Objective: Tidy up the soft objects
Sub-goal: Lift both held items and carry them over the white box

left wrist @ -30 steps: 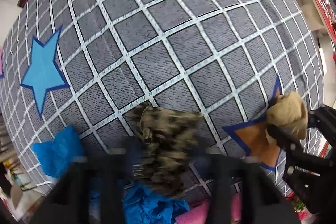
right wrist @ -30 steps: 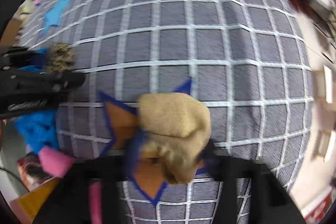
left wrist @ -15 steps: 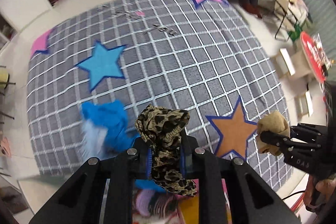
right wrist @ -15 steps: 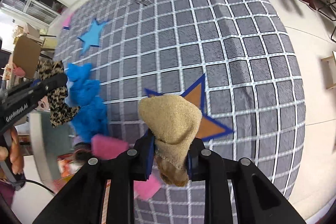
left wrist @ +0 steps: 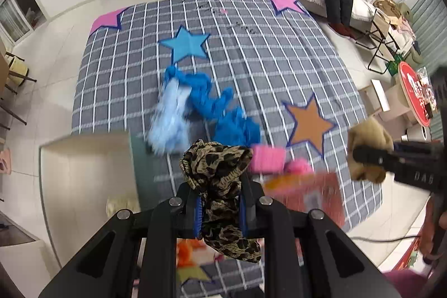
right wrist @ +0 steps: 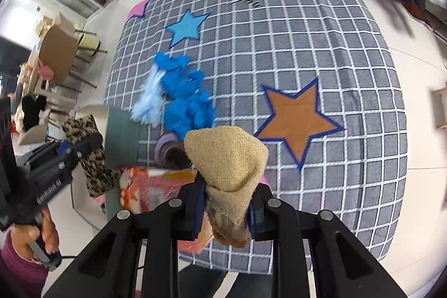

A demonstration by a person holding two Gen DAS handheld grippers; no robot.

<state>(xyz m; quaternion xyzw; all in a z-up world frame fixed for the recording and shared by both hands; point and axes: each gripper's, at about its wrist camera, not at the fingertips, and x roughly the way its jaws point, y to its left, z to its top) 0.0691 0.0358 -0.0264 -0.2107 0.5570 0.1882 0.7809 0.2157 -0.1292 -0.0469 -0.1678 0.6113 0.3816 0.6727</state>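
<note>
Now both claws have lifted clear of the checked blanket [left wrist: 279, 52]: the left claw [left wrist: 219, 210] is clamped on the leopard-print cloth [left wrist: 220, 175], the right claw [right wrist: 226, 210] on the tan burlap piece [right wrist: 227, 155], where a second ago both lay low over the blanket. With the picks done, I judge each piece ready to carry off, perhaps to the white box [left wrist: 86, 166] beside the blanket, while the blue fluffy pile [left wrist: 206, 108] waits.
</note>
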